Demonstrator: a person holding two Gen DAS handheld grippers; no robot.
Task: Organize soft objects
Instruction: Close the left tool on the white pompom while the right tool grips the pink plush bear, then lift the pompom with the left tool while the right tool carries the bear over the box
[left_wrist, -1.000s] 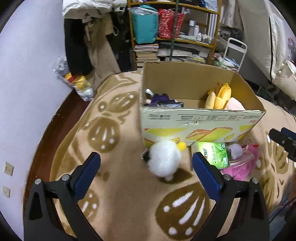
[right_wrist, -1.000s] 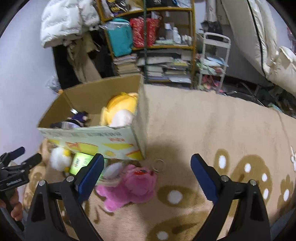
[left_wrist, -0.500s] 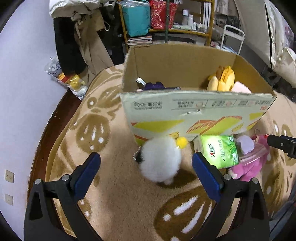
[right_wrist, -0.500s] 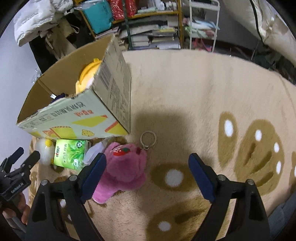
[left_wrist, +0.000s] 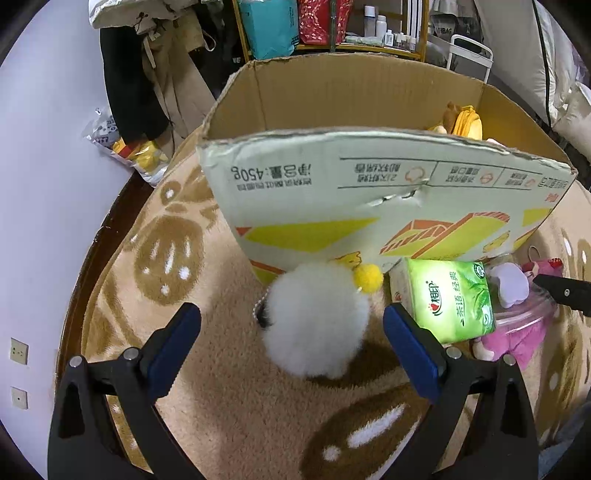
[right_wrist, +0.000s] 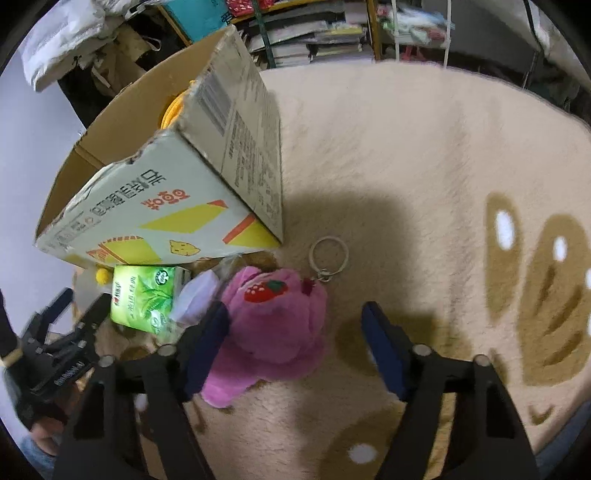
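On the left, we hold our left gripper (left_wrist: 291, 332) with jaws wide apart around the white pompom (left_wrist: 316, 321), not touching it, just near of the cardboard box (left_wrist: 369, 206). Right of it lies a green tissue pack (left_wrist: 450, 299). Further right, our right gripper (right_wrist: 295, 332) has jaws closing around the pink plush (right_wrist: 273, 328), its right pad still clear.
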